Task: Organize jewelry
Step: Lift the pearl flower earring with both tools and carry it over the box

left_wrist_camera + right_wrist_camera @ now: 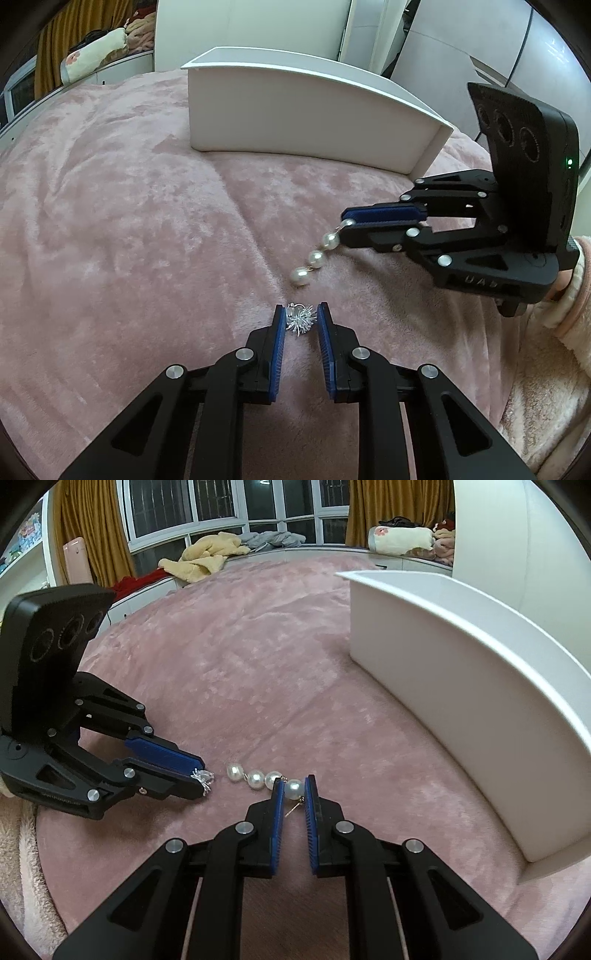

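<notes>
Two grippers work low over a pink plush bed cover. Left gripper: jaws closed on a silver spiky earring, which sits between the blue pads at the tips, at or just above the cover; contact with the fabric cannot be told. Right gripper: jaws closed on the top pearl of a pearl drop earring. Its remaining three pearls trail to the left toward the left gripper's tips, and the farthest pearl lies near the silver piece without touching it. A thin metal post shows below the gripped pearl. In the left wrist view the pearl strand hangs slanting down from the right gripper, lowest pearl close to the cover. White open box stands on the cover at the far right, apart from both grippers.
</notes>
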`<state>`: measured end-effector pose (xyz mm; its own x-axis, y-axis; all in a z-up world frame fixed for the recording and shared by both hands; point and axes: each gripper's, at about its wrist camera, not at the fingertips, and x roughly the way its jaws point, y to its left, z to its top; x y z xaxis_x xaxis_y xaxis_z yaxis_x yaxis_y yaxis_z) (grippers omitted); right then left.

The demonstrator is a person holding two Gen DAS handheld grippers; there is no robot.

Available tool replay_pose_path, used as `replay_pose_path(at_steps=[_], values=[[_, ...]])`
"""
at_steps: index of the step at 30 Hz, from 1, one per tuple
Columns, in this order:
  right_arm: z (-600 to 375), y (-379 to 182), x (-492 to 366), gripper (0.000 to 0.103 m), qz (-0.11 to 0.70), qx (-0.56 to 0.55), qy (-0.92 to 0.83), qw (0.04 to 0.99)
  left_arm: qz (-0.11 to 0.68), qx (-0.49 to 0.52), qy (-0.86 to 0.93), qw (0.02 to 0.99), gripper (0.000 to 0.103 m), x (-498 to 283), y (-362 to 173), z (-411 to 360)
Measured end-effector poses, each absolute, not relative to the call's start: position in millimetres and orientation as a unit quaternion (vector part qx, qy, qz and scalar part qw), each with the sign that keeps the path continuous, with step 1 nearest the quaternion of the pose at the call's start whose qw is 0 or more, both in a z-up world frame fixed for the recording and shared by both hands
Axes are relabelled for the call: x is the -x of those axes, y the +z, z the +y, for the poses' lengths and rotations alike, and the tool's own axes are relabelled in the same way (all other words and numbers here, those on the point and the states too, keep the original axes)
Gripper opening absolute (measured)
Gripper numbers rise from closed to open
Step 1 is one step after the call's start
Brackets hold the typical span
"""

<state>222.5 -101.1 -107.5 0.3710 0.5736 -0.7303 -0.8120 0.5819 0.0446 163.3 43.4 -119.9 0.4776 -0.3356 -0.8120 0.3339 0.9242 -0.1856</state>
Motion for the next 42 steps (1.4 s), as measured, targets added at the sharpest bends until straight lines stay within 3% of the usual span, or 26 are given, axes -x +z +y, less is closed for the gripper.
replay_pose_path(at_steps=[13, 31, 42], values=[[-135, -41, -213, 0.012, 0.309, 0.163, 0.422, 0.837, 0.445, 0.023, -0.166, 0.880, 0.022, -164, -81, 67], [-189, 89, -197, 0.012, 0.208, 0.128, 0.388, 0.889, 0.323, -0.032, -0.169, 0.931, 0.022, -167, 65, 46], [-203, 127, -199, 0.012, 0.170, 0.126, 0.362, 0.908, 0.318, -0.066, -0.161, 0.932, 0.022, -190, 119, 12]])
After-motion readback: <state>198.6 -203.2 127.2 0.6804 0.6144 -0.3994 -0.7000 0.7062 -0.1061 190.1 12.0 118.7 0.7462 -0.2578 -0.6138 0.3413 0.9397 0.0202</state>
